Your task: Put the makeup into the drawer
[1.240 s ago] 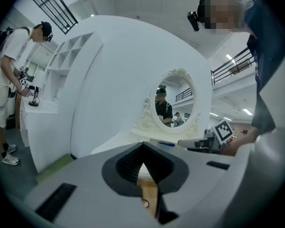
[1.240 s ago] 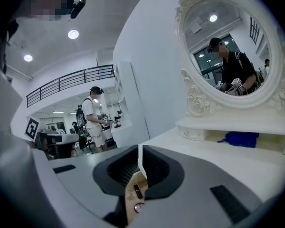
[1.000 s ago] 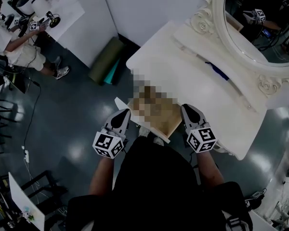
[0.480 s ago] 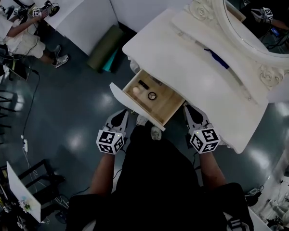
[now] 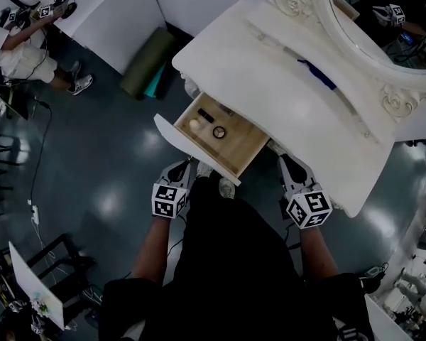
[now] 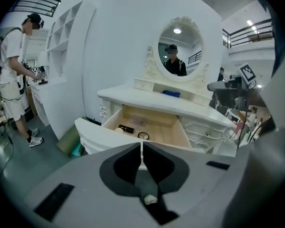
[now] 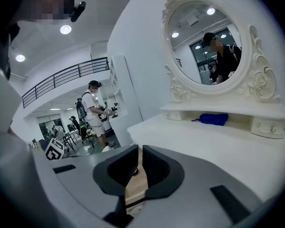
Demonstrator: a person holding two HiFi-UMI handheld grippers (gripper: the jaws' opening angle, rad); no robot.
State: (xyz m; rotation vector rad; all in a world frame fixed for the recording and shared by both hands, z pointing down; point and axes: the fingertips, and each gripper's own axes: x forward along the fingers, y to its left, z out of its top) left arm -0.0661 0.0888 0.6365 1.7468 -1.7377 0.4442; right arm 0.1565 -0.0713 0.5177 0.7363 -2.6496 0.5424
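The white dressing table's wooden drawer stands pulled out. In it lie a black tube, a round compact and a pale round item. My left gripper is shut and empty, just short of the drawer's white front, at its left end. The left gripper view looks over its closed tips into the drawer, with the tube and compact. My right gripper is by the drawer's right side under the tabletop edge, jaws shut with nothing held.
A blue item lies on the shelf under the oval mirror. A green rolled mat leans by the table's left leg. A person works at another table at far left. Cables and a stand occupy the dark floor.
Both grippers have drawn back from the drawer's sides toward my body. The left one has also dropped lower. The drawer stays open.
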